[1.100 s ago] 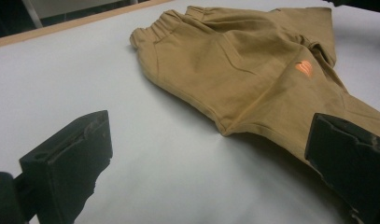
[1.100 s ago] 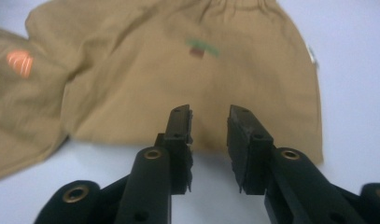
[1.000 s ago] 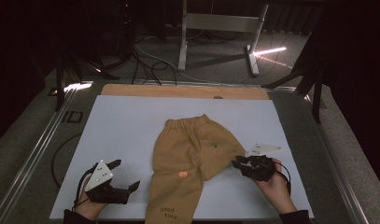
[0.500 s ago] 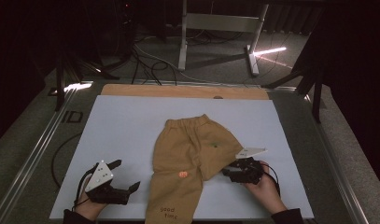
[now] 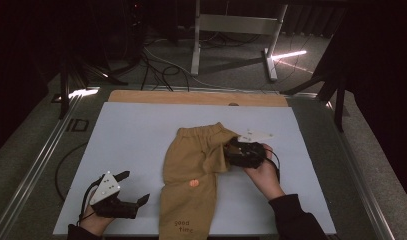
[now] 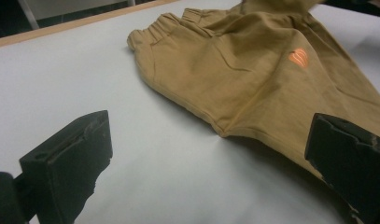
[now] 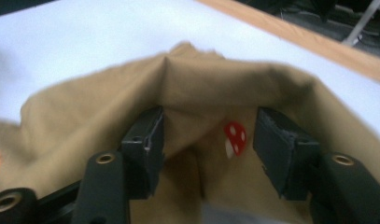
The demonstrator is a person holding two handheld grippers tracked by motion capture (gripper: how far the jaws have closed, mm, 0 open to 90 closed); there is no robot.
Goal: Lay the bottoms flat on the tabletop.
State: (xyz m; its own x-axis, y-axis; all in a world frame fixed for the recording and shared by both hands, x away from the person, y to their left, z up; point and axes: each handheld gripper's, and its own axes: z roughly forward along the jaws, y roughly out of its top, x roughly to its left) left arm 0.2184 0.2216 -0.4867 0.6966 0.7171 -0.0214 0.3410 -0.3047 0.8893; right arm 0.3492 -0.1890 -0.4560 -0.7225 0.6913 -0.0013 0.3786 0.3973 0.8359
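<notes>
Tan trousers (image 5: 191,170) lie on the white table top (image 5: 131,135), waistband away from me, with an orange patch (image 5: 193,183) on one leg. My right gripper (image 5: 227,156) sits at the trousers' right side, over a bunched fold. In the right gripper view the fold of the trousers (image 7: 201,93), which carries a red mushroom print (image 7: 235,137), lies between the jaws of the right gripper (image 7: 209,116). Those jaws have just been opening and stand apart from the cloth. My left gripper (image 5: 136,186) rests open at the near left. In the left gripper view, the left gripper (image 6: 211,121) faces the trousers (image 6: 253,70) with nothing held.
A wooden strip (image 5: 196,97) runs along the table's far edge. Metal rails (image 5: 36,165) border the left side. A black cable (image 5: 61,170) loops off the left gripper. Beyond the table stand a metal frame (image 5: 231,25) and floor cables (image 5: 161,70).
My right gripper has moved away from me and leftward along the trousers, pushing the right leg's cloth inward, and its jaws have widened. The left gripper has stayed put.
</notes>
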